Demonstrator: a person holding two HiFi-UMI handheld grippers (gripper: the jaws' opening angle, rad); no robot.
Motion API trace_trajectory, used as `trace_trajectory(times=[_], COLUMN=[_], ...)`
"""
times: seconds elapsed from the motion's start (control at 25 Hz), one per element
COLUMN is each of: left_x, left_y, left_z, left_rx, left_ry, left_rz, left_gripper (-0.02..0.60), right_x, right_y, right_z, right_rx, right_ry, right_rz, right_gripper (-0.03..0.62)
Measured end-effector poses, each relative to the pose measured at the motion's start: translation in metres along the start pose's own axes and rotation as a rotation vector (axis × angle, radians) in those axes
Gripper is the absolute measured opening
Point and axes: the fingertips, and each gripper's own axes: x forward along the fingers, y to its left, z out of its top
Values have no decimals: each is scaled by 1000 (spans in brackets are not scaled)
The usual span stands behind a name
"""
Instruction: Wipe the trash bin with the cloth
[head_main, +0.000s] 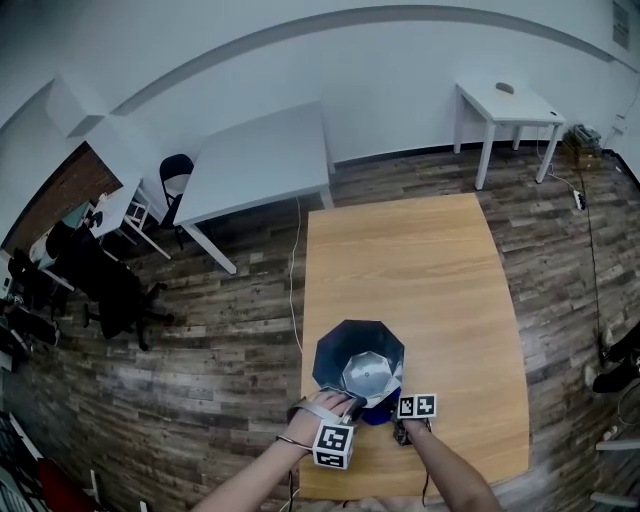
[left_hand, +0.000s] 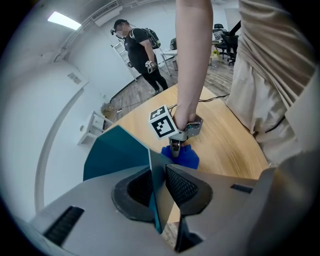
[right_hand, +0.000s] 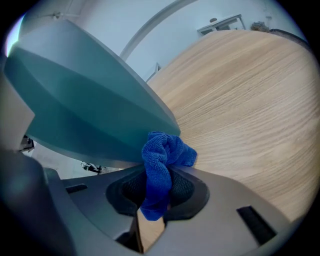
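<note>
At the near edge of the light wooden table (head_main: 420, 270), the step in hand is wiping the bin's outer wall.

- Left: left gripper (left_hand: 159, 189) has its jaws pinching the thin rim of the dark teal faceted trash bin (head_main: 335, 350), with the wall panel running straight between the pads. The bin stands upright, silver inside, just in front of both hands.
- Right: right gripper (right_hand: 159, 189) has its jaws pressed on a bunched blue microfibre cloth (right_hand: 162, 155). The free wad sits low against the bin's teal side, close to the tabletop.

Judgement on method: hold the rim clamp firm so the light bin does not slide or tip. Push the wad flat onto each facet and drag along it rather than dabbing. The wad is small, so the bare jaw tips may scrape the wall.

Surroundings, left to right: black office chairs (head_main: 110, 290), a grey table (head_main: 260, 160), a white side table (head_main: 505, 105); all are well apart. A person stands far off in the left gripper view (left_hand: 142, 47). Nothing else lies on the tabletop. The only crowding is the two grippers, just beside each other.
</note>
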Motion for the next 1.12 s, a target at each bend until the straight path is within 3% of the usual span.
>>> trace_trajectory(times=[0.12, 0.32, 0.48, 0.52, 0.68, 1.12], left_x=[-2, -7, -6, -5, -3, -1], left_y=[-1, -5, -6, -7, -8, -7], left_z=[-1, -13, -19, -18, -10, 4], left_rx=[-22, -54, -7, -16, -81, -138], left_ry=[-1, 16, 63, 66, 72, 92], left_rz=[17, -16, -8, -10, -10, -3], left_gripper=[74, 136, 102, 72, 66, 64], right_x=[-25, -84, -131, -141, -171, -171], right_y=[18, 74, 120, 131, 159, 159], right_z=[4, 14, 22, 25, 35, 36], right_rx=[-4, -24, -16, -14, 9, 77], right_ry=[-51, -158, -239, -256, -318, -349], right_rz=[22, 127, 216, 234, 284, 245], right_gripper=[80, 80, 80, 80, 80, 80])
